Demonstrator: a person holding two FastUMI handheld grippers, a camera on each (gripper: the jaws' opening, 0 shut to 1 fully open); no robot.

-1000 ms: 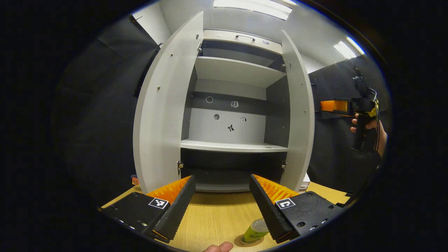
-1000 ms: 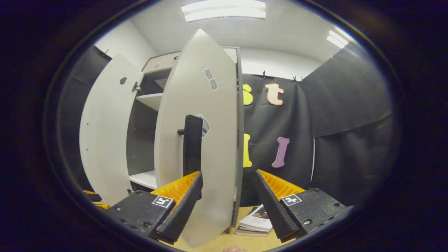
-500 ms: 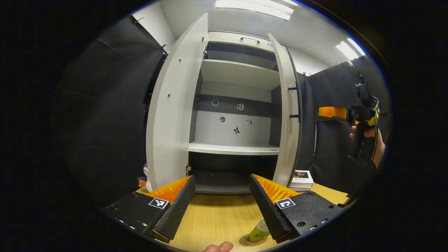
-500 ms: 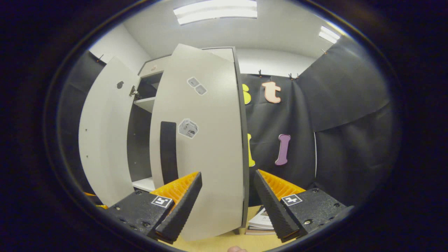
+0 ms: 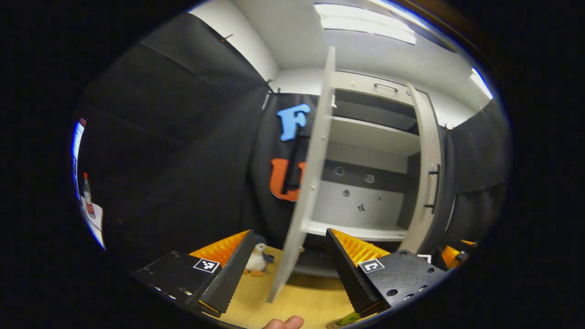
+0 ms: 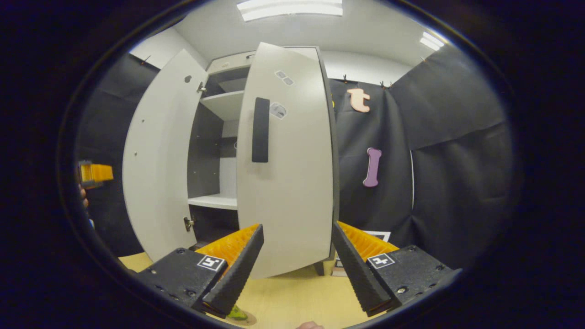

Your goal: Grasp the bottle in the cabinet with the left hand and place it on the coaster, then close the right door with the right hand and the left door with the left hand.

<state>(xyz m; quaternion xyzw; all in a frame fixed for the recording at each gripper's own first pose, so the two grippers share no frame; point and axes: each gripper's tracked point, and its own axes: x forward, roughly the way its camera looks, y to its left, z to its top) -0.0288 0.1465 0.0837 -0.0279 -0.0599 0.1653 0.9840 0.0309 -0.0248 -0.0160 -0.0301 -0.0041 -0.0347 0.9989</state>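
Two doors not yet shut, with the bottle already down on the table.

The cabinet (image 6: 228, 68) is the biggest thing here: its right door (image 6: 288, 183) stands nearly closed across the shelves, its dark handle (image 6: 260, 130) facing the right gripper (image 6: 297, 256), whose fingers are spread wide and hold nothing, set squarely before the panel, likely so they can push it the rest of the way home. The left door (image 5: 306, 183) swings far out, seen almost edge-on between the fingers of the left gripper (image 5: 285, 265), which is likewise released and empty; that lineup suits a push from its outer side. On the wooden table (image 5: 311, 299) a small toy penguin (image 5: 257, 260) sits beside the left door. The green bottle (image 5: 349, 319) peeks in at the table's near edge, apparently on its coaster (image 5: 332, 324), well clear of both doors' sweep.
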